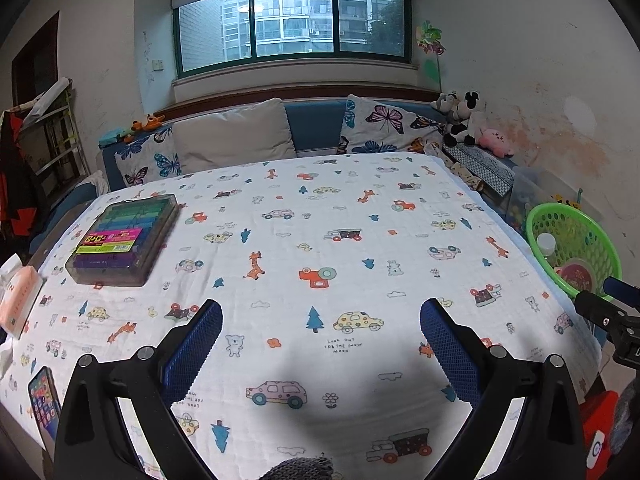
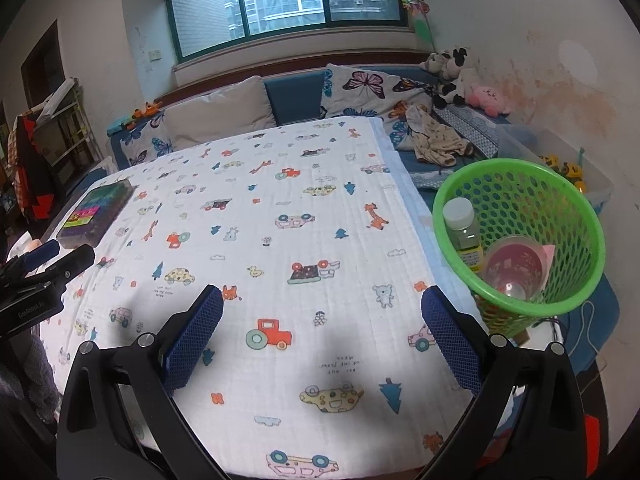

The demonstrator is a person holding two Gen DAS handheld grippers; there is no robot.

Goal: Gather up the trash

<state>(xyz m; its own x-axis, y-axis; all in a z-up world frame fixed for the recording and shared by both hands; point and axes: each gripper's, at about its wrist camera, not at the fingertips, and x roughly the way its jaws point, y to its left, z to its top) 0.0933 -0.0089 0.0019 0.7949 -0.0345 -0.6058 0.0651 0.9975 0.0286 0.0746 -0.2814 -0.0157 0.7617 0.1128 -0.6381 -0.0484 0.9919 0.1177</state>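
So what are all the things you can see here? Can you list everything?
basket: one, green, off the table's right edge
bottle: one, clear with white cap, inside the basket
cup: one, clear with pinkish-red inside, in the basket
marker case: one, many colours, table's far left
tissue pack: one, pink and white, left edge
phone: one, colourful screen, near left corner
tablecloth: one, white with cars and giraffes
pillows: several, grey or butterfly print, sofa behind
plush toys: several, sofa's right end
left gripper: blue fingers, open
right gripper: blue fingers, open
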